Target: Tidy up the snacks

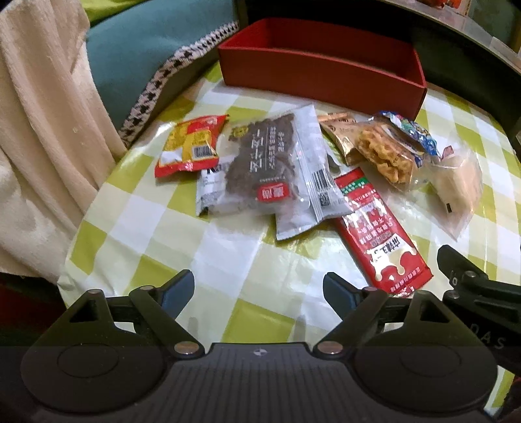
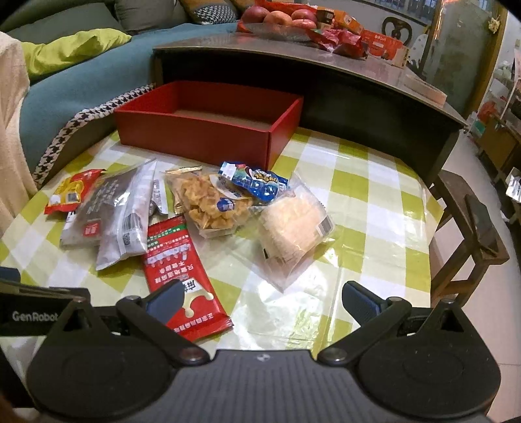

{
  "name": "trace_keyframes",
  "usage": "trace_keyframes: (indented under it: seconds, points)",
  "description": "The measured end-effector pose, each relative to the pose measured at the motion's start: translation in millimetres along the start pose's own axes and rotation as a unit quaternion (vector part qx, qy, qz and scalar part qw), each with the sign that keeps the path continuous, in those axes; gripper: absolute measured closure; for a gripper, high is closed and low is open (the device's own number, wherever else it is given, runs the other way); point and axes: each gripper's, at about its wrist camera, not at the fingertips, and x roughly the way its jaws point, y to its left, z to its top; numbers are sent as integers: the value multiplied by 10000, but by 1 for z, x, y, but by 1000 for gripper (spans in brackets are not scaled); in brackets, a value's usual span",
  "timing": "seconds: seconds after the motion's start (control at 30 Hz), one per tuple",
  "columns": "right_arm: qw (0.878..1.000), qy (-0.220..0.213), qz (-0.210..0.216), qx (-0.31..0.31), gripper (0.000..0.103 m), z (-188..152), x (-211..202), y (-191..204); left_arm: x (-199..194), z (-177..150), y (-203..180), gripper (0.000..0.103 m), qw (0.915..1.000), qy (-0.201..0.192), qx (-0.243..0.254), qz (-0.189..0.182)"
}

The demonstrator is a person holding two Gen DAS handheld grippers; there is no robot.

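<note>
From the left wrist, the left gripper (image 1: 259, 288) hovers over the checked tablecloth (image 1: 169, 247) with its jaws spread wide and nothing between them. The snacks lie in a loose heap toward twelve o'clock: a red-and-yellow packet (image 1: 189, 146) at eleven, a dark snack bag (image 1: 263, 162) overlapping it, and a long red wrapper (image 1: 379, 231) at one o'clock. Beyond them, still at twelve, stands the red box (image 1: 320, 70), which looks empty as far as its inside shows. The right tool's edge pokes in at three o'clock.

From the right wrist, the right gripper (image 2: 260, 301) is likewise released, jaws apart, holding nothing; its left finger (image 2: 164, 299) hangs over the tail of the red wrapper. A clear pack of pale wafers (image 2: 294, 227) lies at twelve, a tray of golden crisps (image 2: 211, 205) at eleven, and a blue-printed packet (image 2: 254, 182) rests on it.

I'd judge all of these light, crinkly and slippery. The crisps and wafers look brittle, so a pinch on the sealed end seams seems safer than squeezing the middle.

The cloth is glossy plastic, likely slick. A teal sofa (image 2: 81, 81) sits at ten, a dark coffee table (image 2: 325, 65) with apples (image 2: 280, 16) beyond the box, and a wooden stool (image 2: 469, 221) at three.
</note>
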Motion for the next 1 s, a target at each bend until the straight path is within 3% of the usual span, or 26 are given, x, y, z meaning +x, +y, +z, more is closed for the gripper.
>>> trace_keyframes:
  seconds: [1.0]
  points:
    - [9999,94,75,-15,0,-1,5,1,8,1,-2,11,9998,197,-34,-27]
